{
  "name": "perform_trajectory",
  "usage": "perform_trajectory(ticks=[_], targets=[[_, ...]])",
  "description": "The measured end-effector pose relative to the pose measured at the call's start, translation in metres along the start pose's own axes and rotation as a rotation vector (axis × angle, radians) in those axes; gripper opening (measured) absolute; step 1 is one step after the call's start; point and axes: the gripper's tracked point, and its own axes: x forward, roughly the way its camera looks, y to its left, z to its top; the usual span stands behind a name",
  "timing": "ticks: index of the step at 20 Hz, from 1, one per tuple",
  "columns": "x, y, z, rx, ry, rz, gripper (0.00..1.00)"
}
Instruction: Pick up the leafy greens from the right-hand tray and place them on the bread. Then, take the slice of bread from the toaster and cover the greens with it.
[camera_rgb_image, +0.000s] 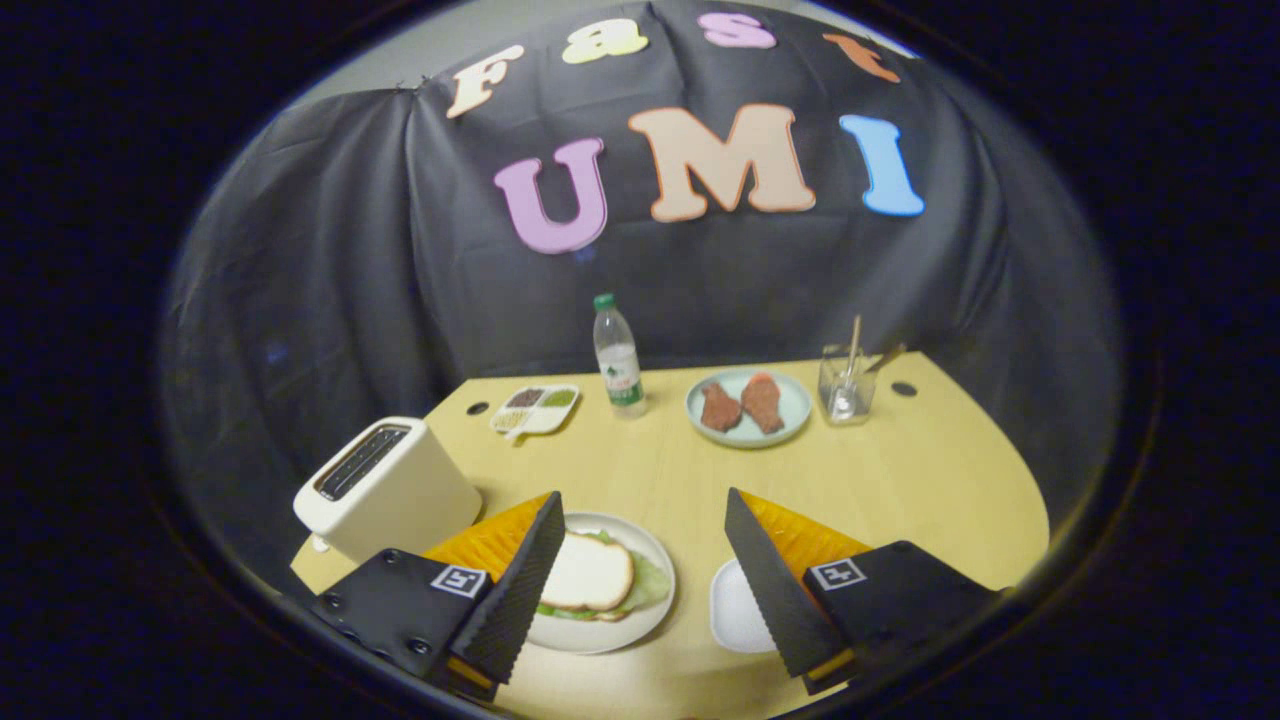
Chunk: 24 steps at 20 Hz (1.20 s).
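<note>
Between your gripper's (645, 580) spread, empty fingers, a bread slice (588, 572) is covering greens (652, 583) on a white plate (640, 620); bottle (619, 357) label unreadable, wooden table (900, 480) lying beneath.

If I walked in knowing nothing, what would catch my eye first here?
Probably the open gripper, its two fingers spread above a white plate holding a sandwich of white bread over green lettuce. Left of them stands a cream toaster on the yellow wooden table.
</note>
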Motion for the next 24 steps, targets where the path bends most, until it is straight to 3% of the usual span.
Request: perform_trajectory(ticks=[5,10,14,24], targets=[[-0.023,-0.024,0.069,-0.097,-0.224,-0.109,1.00],[-0.045,-0.045,0.132,-0.093,-0.407,-0.204,1.00],[-0.041,-0.058,0.150,-0.117,-0.440,-0.246,1.00],[-0.054,-0.072,0.160,-0.072,-0.472,-0.261,1.00]])
